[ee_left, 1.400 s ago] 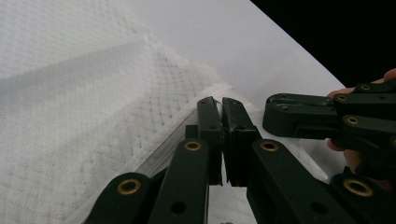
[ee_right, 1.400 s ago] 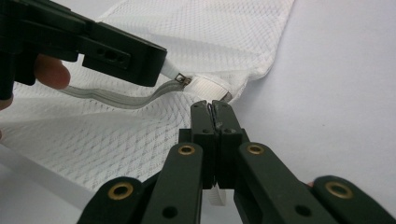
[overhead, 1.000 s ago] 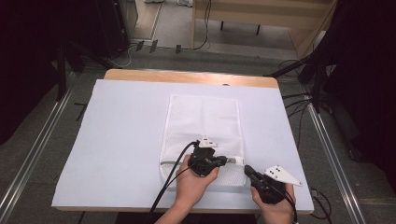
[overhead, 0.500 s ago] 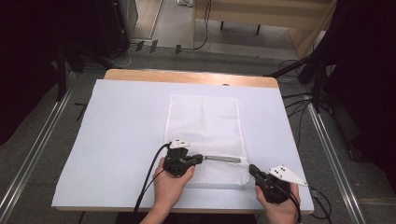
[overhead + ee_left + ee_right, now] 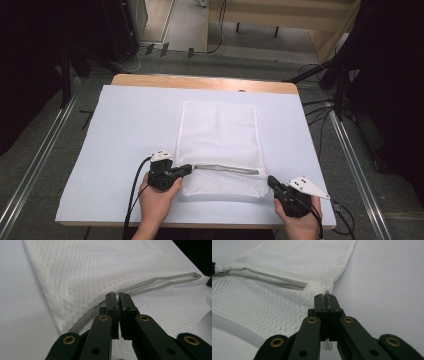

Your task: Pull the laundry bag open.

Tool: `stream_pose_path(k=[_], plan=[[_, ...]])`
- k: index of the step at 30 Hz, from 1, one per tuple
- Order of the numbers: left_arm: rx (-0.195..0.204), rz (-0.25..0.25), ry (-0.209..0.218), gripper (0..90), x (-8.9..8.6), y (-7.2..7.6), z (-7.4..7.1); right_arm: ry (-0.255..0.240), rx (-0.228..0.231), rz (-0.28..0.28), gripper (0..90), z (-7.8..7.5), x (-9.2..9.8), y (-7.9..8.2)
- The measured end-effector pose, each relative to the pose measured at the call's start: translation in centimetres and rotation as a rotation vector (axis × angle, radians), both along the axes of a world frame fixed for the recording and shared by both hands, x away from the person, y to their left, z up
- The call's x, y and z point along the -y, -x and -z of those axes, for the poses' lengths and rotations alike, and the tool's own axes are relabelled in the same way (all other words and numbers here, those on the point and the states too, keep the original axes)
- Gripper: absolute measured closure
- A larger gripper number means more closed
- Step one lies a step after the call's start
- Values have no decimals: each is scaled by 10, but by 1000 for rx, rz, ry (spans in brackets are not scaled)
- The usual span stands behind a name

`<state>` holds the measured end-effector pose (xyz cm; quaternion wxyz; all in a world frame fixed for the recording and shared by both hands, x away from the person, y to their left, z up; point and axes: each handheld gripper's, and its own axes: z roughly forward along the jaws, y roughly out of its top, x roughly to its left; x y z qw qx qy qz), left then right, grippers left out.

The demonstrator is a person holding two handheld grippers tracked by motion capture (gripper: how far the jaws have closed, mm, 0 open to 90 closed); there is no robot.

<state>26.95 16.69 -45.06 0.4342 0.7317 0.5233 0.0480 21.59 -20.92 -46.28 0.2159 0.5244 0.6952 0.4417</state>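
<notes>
A white mesh bag (image 5: 219,131) lies flat in the middle of the table, with a grey zipper (image 5: 226,170) across its near end. My left gripper (image 5: 188,169) sits at the bag's near left corner, shut on the zipper pull, and the zipper gapes open from there to the right end. In the left gripper view the shut jaws (image 5: 116,295) rest over the parted zipper (image 5: 160,282) and the mesh bag (image 5: 100,267). My right gripper (image 5: 272,180) is at the near right corner, shut on the bag's white end tab (image 5: 315,288) beside the zipper (image 5: 269,280).
A white sheet (image 5: 125,125) covers the wooden table (image 5: 200,81). Both hands come in over the near edge. Dark stands, cables and metal rails surround the table on the floor.
My left gripper has slid left along the bag's near end, and the zipper has opened behind it. The right gripper has stayed at the right corner.
</notes>
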Motion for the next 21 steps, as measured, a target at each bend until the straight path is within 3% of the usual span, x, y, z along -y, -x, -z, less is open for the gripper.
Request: stream_pose_path(k=[9, 17, 21], plan=[[2, -45, 3, 878, -32, 6, 2, -2, -1, -1, 900, -1, 2, 0], [10, -71, -13, 878, -42, 10, 1, 12, 3, -8, 900, -1, 1, 0], [5, -77, 0, 878, -50, 11, 3, 3, 0, -6, 900, -1, 3, 0]])
